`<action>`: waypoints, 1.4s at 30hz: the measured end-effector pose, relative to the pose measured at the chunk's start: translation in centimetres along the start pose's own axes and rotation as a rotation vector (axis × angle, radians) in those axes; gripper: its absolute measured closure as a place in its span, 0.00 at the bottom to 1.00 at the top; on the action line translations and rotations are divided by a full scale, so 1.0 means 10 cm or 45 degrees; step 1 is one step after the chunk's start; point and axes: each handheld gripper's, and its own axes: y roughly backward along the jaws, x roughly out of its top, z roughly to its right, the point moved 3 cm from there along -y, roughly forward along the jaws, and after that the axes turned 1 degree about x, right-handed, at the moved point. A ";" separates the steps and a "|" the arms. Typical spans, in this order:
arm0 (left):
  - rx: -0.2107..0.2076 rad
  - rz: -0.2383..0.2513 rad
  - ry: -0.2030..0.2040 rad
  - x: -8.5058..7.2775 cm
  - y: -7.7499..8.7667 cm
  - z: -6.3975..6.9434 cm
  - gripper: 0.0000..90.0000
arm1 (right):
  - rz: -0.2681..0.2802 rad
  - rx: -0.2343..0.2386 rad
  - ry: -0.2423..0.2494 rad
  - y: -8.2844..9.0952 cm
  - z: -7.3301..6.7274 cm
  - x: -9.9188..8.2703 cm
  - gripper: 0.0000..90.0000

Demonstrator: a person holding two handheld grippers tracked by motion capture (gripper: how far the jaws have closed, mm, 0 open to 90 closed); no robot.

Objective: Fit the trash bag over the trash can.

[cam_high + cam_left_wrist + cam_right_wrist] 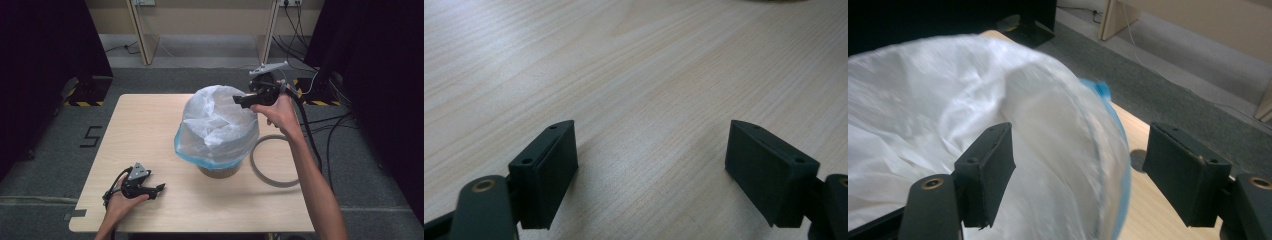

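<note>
A translucent white plastic bag [217,122] with a blue hem billows over a round tan bin [218,171] at the middle of the wooden table [150,125]. My right gripper [239,101] hovers at the bag's upper right rim, pointing left, jaws open. In the right gripper view the bag [923,115] bulges beyond the right gripper [1078,165], and neither pad presses on it. My left gripper [159,188] rests low near the table's front left, open with nothing in it. In the left gripper view the left gripper [651,160] has bare wood [624,60] between its jaws.
A grey ring [256,170] lies flat on the table to the right of the bin. Cables trail from the right gripper over the table's right edge to the floor. Wooden furniture legs and dark curtains stand beyond the table.
</note>
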 end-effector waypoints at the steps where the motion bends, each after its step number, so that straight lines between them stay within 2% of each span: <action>1: 0.000 0.000 -0.001 0.00 0.00 0.00 0.22 | -0.010 -0.008 -0.002 0.00 0.02 -0.03 0.31; 10: 0.002 -0.001 0.001 0.00 0.00 0.00 0.22 | -0.099 -0.071 0.008 0.01 0.13 -0.24 0.32; 13: 0.002 -0.002 -0.001 0.00 0.00 0.00 0.22 | -0.123 -0.068 0.003 -0.01 0.15 -0.30 0.31; 16: 0.002 -0.002 -0.001 0.00 0.00 0.00 0.22 | -0.112 -0.033 -0.017 -0.03 0.15 -0.33 0.31; 18: 0.002 -0.002 -0.001 0.00 0.00 0.00 0.22 | -0.105 -0.040 -0.015 -0.02 0.14 -0.33 0.31; 20: 0.000 0.000 0.000 0.00 0.00 0.00 0.22 | -0.057 -0.036 -0.015 0.02 0.13 -0.31 0.31; 23: 0.000 0.000 -0.001 0.00 0.00 0.00 0.22 | 0.031 0.018 -0.047 0.14 0.10 -0.27 0.31; 29: 0.002 -0.002 -0.001 0.00 0.00 0.00 0.22 | 0.121 0.000 -0.043 0.41 0.08 -0.29 0.30; 35: 0.001 0.000 -0.001 0.00 0.00 0.00 0.22 | 0.174 -0.011 -0.086 0.60 0.17 -0.48 0.30; 42: 0.002 -0.002 -0.001 0.00 0.00 0.00 0.22 | 0.191 -0.056 -0.169 0.68 0.36 -0.79 0.30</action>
